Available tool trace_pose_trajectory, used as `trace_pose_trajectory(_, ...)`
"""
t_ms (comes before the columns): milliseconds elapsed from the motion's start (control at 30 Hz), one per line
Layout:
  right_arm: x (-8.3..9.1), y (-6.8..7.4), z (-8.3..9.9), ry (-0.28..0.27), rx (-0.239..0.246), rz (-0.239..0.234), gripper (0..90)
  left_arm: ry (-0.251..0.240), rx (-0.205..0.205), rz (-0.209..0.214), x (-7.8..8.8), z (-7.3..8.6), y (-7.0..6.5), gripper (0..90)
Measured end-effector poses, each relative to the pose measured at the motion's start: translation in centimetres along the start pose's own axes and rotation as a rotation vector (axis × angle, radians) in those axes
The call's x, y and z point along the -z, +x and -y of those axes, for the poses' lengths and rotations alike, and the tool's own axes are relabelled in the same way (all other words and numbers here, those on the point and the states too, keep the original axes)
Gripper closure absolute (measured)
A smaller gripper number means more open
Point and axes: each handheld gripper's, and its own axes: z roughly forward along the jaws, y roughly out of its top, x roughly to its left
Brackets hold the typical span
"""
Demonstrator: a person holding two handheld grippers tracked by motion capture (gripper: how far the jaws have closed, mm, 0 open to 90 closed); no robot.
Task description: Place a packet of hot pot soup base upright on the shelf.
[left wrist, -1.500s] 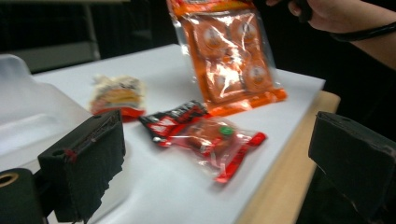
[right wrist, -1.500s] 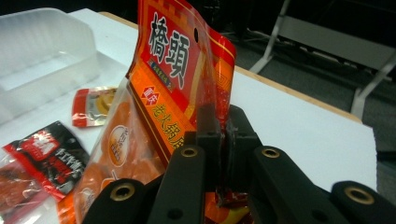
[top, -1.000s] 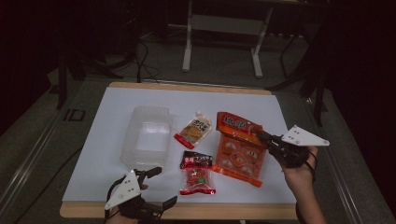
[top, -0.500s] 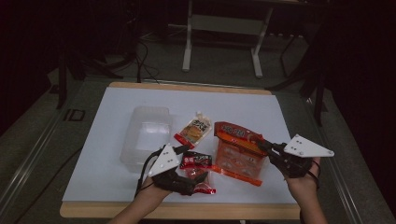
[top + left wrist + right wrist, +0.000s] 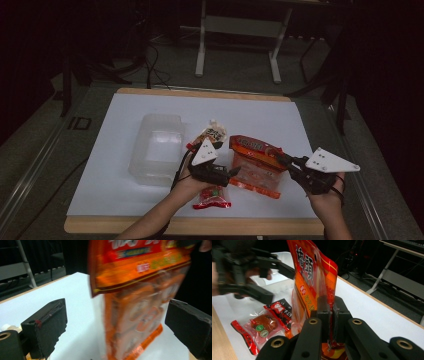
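At centre-right, the right gripper (image 5: 283, 159) clamps the large orange-red plastic snack bag (image 5: 254, 165), steadying it for the wide-open left gripper (image 5: 233, 172).

You are working in a dim lab or studio: a white-topped table with a pale wooden edge (image 5: 300, 226) stands on grey floor, black cables (image 5: 152, 65) trail behind it, and a grey metal stand with two legs (image 5: 239, 30) sits against dark surroundings.
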Motion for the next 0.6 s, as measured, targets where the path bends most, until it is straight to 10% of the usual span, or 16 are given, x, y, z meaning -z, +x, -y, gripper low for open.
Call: trace_pose_trajectory(600,0.0,0.2,-0.3,0.0,0.007,-0.032,86.5,-0.015,-0.022,0.319,-4.0,0.8,3.1,26.0)
